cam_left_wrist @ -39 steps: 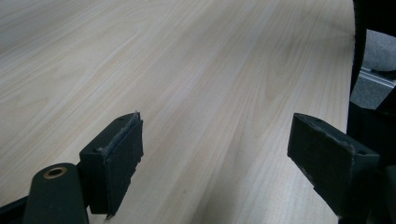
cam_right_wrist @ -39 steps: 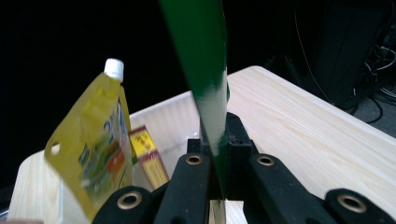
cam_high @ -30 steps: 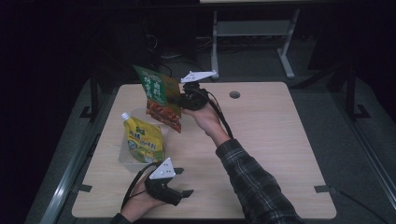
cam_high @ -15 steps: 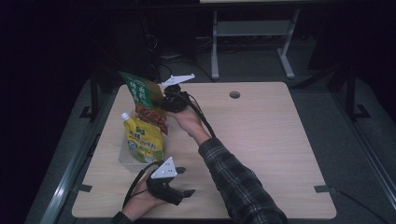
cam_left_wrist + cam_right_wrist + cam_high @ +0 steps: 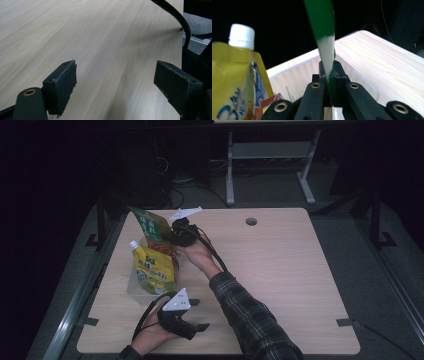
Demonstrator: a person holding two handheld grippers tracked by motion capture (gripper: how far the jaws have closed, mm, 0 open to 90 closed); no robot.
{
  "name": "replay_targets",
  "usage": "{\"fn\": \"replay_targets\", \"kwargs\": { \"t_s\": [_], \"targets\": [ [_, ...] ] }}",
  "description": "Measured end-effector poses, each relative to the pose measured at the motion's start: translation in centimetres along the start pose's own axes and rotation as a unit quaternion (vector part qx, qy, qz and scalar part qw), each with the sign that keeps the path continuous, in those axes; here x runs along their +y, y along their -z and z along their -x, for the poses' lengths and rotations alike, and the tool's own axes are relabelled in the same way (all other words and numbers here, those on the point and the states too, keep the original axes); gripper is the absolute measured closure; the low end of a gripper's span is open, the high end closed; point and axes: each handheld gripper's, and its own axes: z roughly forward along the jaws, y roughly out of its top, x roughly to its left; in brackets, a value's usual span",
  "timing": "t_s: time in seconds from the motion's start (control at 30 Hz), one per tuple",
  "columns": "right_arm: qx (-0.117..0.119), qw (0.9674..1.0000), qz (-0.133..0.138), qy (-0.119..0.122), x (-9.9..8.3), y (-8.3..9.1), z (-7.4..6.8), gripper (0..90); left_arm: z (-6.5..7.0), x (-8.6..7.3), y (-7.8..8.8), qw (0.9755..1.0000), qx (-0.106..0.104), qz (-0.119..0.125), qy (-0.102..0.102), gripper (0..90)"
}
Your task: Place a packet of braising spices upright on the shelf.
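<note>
While my left gripper [image 5: 202,326] rests low at the near edge of the table [image 5: 300,270], jaws wide with nothing between them, my right gripper [image 5: 329,82] farther off is clamped on the green snack packet [image 5: 150,226], holding it above the clear tray [image 5: 134,287], just behind the upright yellow pouch [image 5: 152,270]

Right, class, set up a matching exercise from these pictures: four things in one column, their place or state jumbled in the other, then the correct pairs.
Things:
1. green snack bag
2. yellow pouch
3. left gripper
4. clear tray

States:
A. jaws open over bare tabletop
B. standing in the tray, white cap on top
C. pinched in the right gripper
D. sits at the table's left side, holding the pouch

Pairs: 1-C, 2-B, 3-A, 4-D
</note>
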Motion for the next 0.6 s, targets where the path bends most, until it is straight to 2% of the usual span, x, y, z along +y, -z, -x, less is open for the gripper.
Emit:
{"fn": "replay_targets", "kwargs": {
  "t_s": [0.17, 0.23, 0.33, 0.43, 0.6],
  "targets": [
    [0.002, 1.0, -0.002, -0.002, -0.6, -0.5, -0.2, 89.0, -0.1, 0.0, 0.0, 1.0, -0.001, 0.002, 0.002, 17.6],
    [0.002, 1.0, -0.002, 0.0, -0.6, -0.4, -0.3, 86.2, -0.2, 0.0, 0.1, 1.0, -0.001, 0.001, 0.003, 17.6],
    [0.003, 1.0, -0.002, -0.006, -0.5, 0.0, -0.2, 72.4, -0.2, 0.0, 0.0, 1.0, -0.002, 0.002, 0.003, 17.6],
    [0.003, 1.0, -0.004, -0.007, -0.4, 0.8, 0.1, 64.5, -0.1, 0.0, 0.0, 1.0, -0.002, 0.002, 0.002, 17.6],
    [-0.011, 0.9999, -0.01, 0.003, -0.7, 2.8, 0.4, 52.4, 0.0, 0.0, -0.1, 0.9999, -0.008, 0.003, 0.006, 17.6]
  ]
}}
